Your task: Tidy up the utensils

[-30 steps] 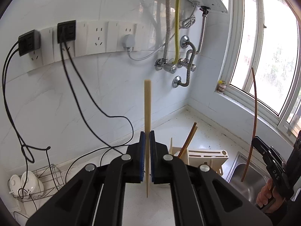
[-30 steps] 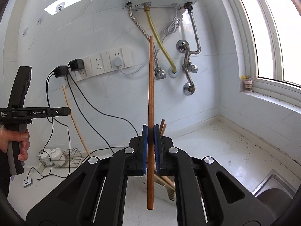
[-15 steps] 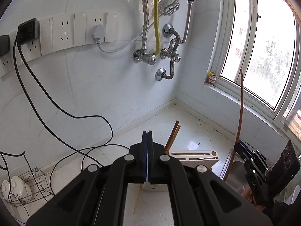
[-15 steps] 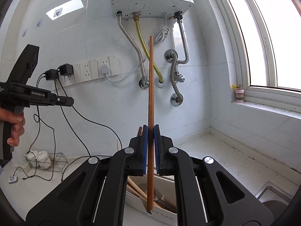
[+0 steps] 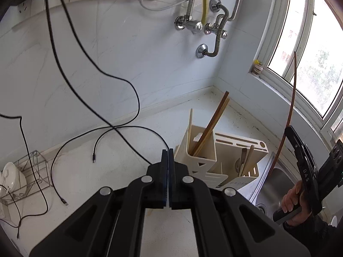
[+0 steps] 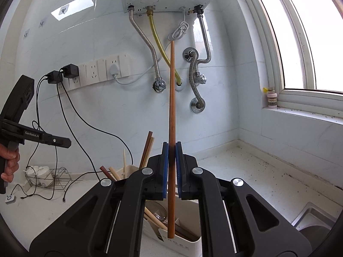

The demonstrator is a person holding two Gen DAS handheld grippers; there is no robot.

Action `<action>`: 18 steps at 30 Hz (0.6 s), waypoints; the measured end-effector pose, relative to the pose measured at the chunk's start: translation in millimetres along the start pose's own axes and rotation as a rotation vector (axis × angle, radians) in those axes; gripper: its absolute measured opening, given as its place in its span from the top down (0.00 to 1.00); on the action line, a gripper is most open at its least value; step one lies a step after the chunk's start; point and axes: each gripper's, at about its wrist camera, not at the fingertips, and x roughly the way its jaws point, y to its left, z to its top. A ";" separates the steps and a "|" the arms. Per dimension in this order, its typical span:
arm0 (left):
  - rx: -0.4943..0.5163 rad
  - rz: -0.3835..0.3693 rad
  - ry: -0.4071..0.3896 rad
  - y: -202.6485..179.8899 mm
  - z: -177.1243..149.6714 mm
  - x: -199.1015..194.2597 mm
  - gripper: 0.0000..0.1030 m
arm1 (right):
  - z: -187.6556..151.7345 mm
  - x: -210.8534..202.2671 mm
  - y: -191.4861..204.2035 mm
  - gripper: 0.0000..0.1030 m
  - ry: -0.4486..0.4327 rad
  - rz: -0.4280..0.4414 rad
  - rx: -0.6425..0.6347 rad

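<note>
The pale chopstick is gone from the left claw [image 5: 168,167], which now tilts down at the bench [image 5: 90,184], jaws clenched on nothing. The right claw [image 6: 171,167] points nearly level, grasping a brown chopstick [image 6: 171,111] upright, its lower tip over the cream holder [image 6: 182,242]. More sticks lean inside the holder.

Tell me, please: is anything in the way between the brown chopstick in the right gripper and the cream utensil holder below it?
Nothing visible blocks it. The right gripper holds the brown chopstick upright, its lower tip just over the utensil holder, where other utensils lean aside.
</note>
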 end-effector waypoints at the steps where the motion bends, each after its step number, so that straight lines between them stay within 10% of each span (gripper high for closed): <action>1: -0.010 0.005 0.011 3.6 -6.0 3.6 1.00 | -2.1 2.2 0.6 0.94 -0.006 -0.008 -0.008; 8: -0.005 -0.027 0.192 12.8 -50.3 56.6 0.96 | -21.8 11.8 1.4 0.94 -0.036 -0.054 -0.057; 12: 0.070 -0.012 0.219 5.4 -70.7 81.8 0.65 | -31.1 15.7 5.5 0.94 -0.050 -0.065 -0.114; 18: 0.120 -0.003 0.276 0.6 -84.2 113.4 0.57 | -39.4 20.7 2.4 0.94 -0.043 -0.080 -0.109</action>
